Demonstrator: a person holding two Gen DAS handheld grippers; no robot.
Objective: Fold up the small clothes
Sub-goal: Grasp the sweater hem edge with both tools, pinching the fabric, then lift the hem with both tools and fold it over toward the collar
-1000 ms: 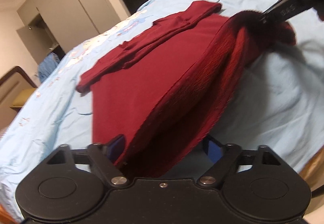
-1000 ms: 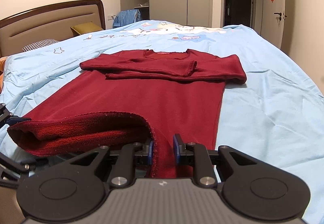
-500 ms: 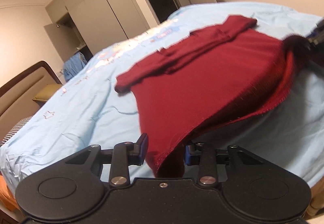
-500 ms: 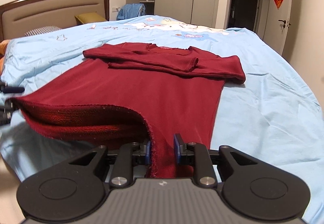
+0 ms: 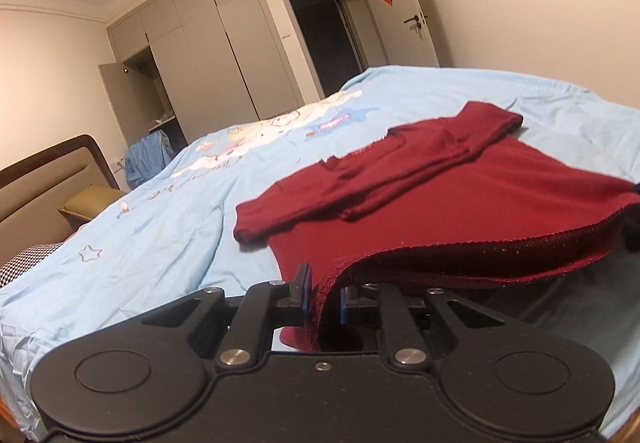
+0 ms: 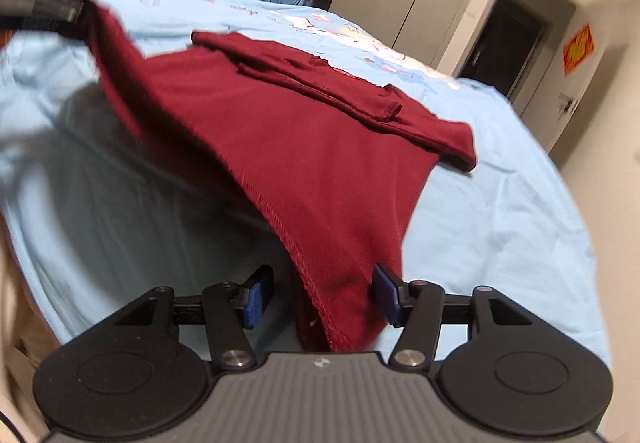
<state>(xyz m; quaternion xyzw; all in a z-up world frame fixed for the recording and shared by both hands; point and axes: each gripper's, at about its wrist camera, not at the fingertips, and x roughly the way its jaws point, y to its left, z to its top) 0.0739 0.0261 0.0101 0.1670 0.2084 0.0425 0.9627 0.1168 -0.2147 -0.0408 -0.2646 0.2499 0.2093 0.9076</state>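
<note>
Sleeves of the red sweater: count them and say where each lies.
2. One sleeve lies across the chest, cuff toward the right in the right wrist view; the other sleeve is folded in from the right-hand shoulder, partly beneath it.

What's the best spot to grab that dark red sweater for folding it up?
Grip the two corners of the stitched bottom hem, coming from the near edge of the bed. The sweater lies flat with its sleeves folded across the chest, so the hem is the free, straight edge. The left gripper pinches one corner; the right gripper stands open around the other.
</note>
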